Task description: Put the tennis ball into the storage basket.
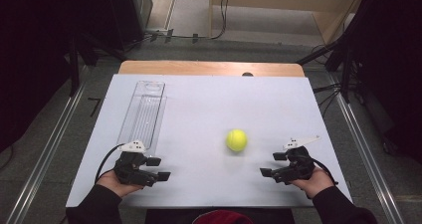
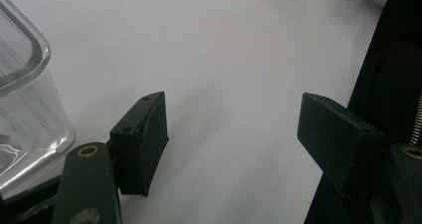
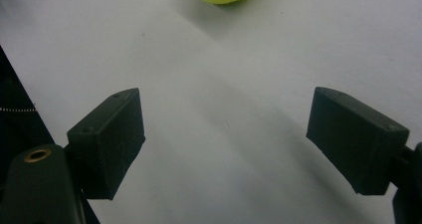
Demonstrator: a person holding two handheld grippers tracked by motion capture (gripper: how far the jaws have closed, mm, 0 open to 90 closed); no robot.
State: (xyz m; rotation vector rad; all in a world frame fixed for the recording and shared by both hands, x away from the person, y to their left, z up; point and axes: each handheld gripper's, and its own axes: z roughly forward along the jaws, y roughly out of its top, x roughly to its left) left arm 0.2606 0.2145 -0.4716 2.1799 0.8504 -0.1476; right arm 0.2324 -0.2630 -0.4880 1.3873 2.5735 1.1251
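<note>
High view | white table [image 1: 199, 109] | grey floor [image 1: 59, 149] | dark curtains [image 1: 30, 45]

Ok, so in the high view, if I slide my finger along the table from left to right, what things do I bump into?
Left gripper → clear plastic container → tennis ball → right gripper.

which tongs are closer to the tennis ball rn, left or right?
Right. The right tongs sit open just right of and nearer the person than the tennis ball. The left tongs are open across the table, beside the near end of the clear container.
</note>
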